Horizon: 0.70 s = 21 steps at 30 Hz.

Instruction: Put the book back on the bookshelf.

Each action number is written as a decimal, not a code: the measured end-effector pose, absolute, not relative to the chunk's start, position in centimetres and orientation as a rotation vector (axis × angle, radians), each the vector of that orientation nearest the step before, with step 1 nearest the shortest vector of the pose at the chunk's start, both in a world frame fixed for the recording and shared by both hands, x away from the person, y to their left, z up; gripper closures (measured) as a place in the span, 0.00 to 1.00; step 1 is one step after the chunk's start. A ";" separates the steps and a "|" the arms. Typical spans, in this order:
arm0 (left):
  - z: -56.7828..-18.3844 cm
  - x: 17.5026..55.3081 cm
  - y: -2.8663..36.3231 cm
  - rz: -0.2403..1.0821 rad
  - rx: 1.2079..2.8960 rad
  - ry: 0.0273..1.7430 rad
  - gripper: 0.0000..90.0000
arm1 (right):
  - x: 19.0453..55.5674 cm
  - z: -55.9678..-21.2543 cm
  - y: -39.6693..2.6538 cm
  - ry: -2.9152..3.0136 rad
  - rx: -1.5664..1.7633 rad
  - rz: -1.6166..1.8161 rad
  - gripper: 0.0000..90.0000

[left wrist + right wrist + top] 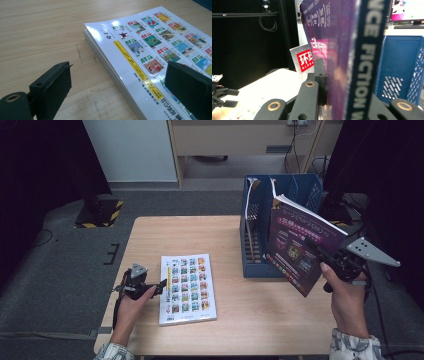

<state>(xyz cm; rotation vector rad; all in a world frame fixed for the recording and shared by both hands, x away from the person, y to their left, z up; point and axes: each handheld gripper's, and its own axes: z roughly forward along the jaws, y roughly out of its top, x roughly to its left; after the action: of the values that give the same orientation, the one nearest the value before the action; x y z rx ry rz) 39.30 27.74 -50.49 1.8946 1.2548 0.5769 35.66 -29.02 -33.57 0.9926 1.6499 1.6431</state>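
Purple magazine (300, 247) was pinched in right gripper (334, 259), not yet in rack (260, 227); left gripper (159, 285) spread beside white book (189, 287).

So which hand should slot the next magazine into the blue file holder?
Right: the right gripper already clamps the purple magazine upright beside the blue file holder. The left gripper is open by the flat white magazine.

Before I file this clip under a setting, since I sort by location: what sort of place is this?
Probably an office or lab set up for recording: a wooden table on grey carpet, a blue file rack on it, black curtains around, and a monitor on a desk behind.
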 end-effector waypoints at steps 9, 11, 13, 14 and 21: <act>-50.5 39.3 27.7 0.576 1.895 1.255 0.07 | 35.5 -33.4 -29.3 1.639 1.001 1.616 0.94; -50.5 39.3 27.8 0.575 1.895 1.256 0.07 | 35.5 -33.4 -29.4 1.636 1.003 1.605 0.94; -50.5 39.3 27.8 0.576 1.895 1.256 0.07 | 35.5 -33.4 -29.4 1.635 1.004 1.598 0.94; -50.5 39.3 27.8 0.576 1.895 1.255 0.07 | 35.5 -33.4 -29.4 1.637 1.004 1.594 0.94; -50.5 39.3 27.7 0.577 1.894 1.255 0.07 | 35.5 -33.4 -29.8 1.629 1.020 1.579 0.94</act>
<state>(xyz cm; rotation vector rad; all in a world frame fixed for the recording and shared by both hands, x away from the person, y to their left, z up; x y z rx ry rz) 39.30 27.74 -50.49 1.8942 1.2552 0.5772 35.51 -29.77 -33.38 1.0199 1.6291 1.5792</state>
